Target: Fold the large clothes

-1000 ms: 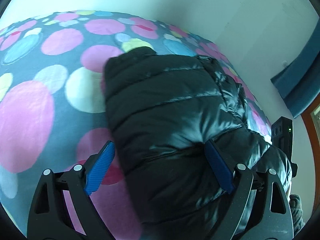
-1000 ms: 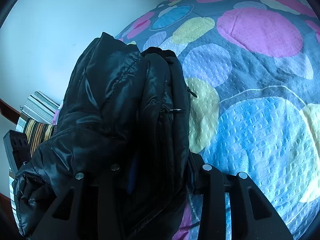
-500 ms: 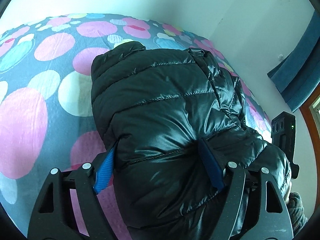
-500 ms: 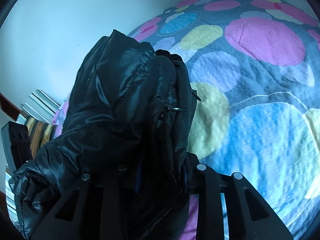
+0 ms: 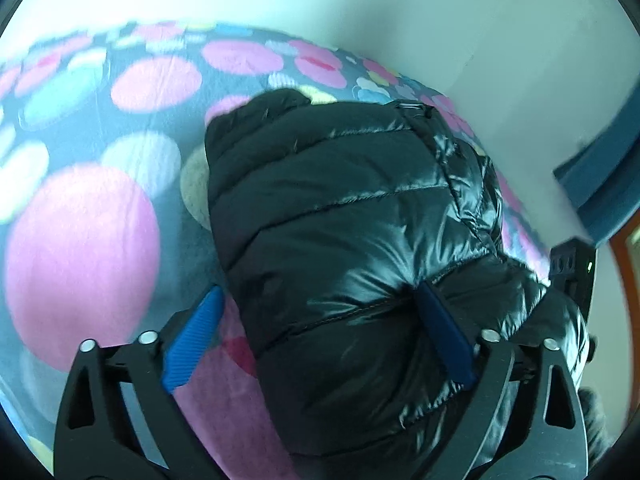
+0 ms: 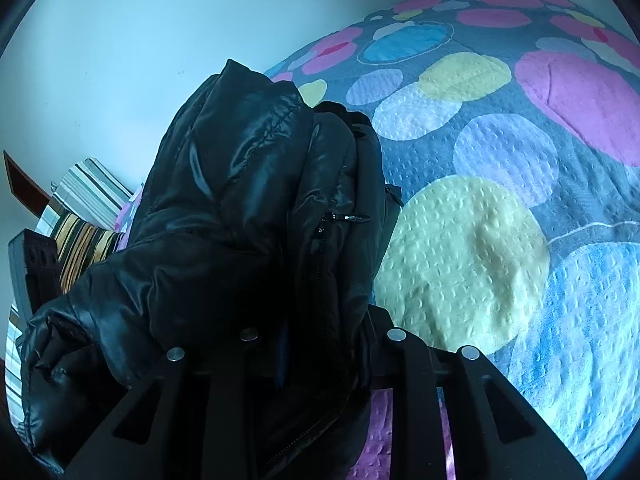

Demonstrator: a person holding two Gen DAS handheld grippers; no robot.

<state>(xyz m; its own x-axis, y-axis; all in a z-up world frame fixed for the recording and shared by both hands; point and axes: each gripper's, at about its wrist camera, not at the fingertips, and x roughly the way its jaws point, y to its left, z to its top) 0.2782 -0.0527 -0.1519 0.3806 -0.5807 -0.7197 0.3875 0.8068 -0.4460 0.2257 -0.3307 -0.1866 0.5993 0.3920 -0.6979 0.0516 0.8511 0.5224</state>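
— Since a second ago the black puffer jacket [image 5: 360, 248] has swung in the left wrist view: half a second back it filled more of the frame and its edge reached the left blue pad; now that pad stands clear again.

— And the left gripper [image 5: 320, 332]?

— Its jaws are wide apart, straddling a thick quilted fold. The right pad presses into the shiny fabric; the left one hangs over the dotted bedspread [image 5: 84, 248], not touching the jacket. So it is propping the fold, not pinching it.

— What about the right wrist view?

— The jacket [image 6: 248, 216] hangs bunched, several layers stacked edge-on with a zipper pull [image 6: 352, 218] sticking out. It is lifted above the bedspread [image 6: 480, 248], close to the wall [image 6: 120, 40], with a striped pillow [image 6: 84, 220] behind. The right gripper [image 6: 316, 340] is clamped on the bundle, its pads buried in the padding.

— How should the fold go?

— I'd judge the right grip carries the weight, so hold it firm. Bring the left jaws in on the fold before lowering, keep both edges level, and lay the jacket flat on the bedspread; the slick, springy padding will likely slide and puff open otherwise.
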